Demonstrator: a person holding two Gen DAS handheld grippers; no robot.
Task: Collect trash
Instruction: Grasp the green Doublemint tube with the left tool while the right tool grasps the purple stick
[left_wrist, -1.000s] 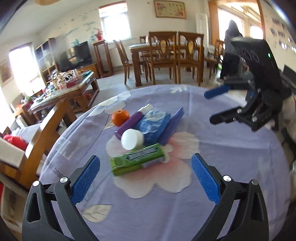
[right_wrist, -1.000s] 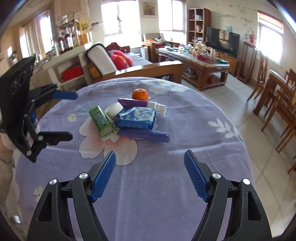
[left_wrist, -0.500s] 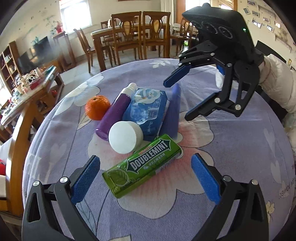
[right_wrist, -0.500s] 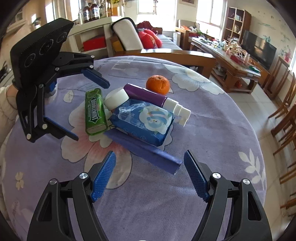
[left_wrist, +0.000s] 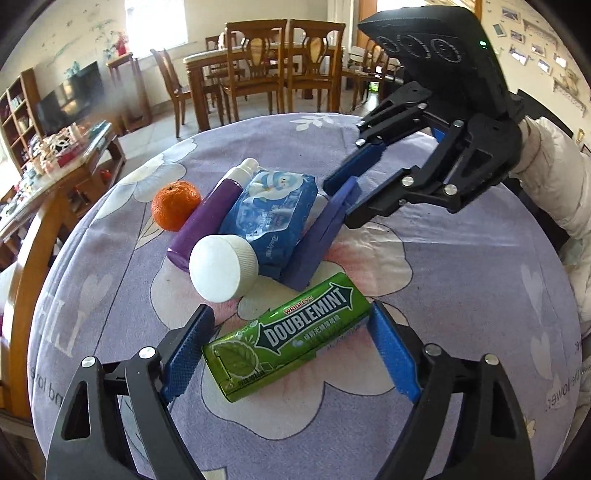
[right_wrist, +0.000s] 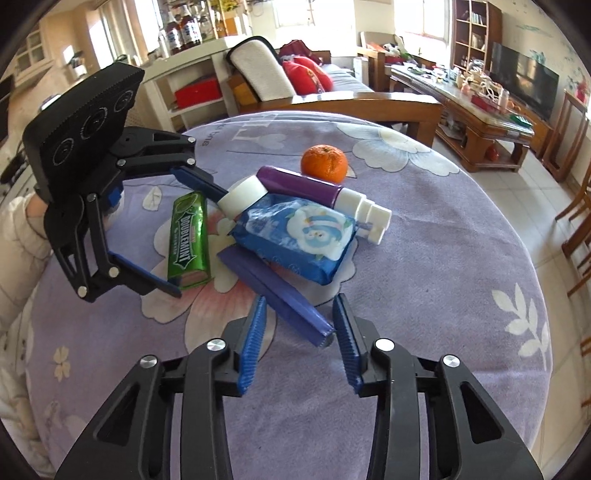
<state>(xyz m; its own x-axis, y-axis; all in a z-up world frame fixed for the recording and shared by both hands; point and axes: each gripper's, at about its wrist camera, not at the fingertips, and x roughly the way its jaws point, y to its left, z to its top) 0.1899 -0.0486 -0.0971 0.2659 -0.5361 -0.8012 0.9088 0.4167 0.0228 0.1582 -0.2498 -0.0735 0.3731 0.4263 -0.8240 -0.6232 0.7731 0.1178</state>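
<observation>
The green gum pack (left_wrist: 287, 339) reads "WRIGLEY'S DOUBLEMINT"; the tablecloth (left_wrist: 480, 295) shows partial lettering.

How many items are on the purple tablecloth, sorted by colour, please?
Green: 1, the Doublemint gum pack
Orange: 1, the mandarin
Blue: 1, the wet-wipes pack
Purple: 2, the purple bottle and the flat purple box
White: 1, the white-capped jar
Total: 6

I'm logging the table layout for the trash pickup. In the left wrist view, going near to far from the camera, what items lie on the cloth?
Green gum pack → white cap → blue tissue pack → orange.
</observation>
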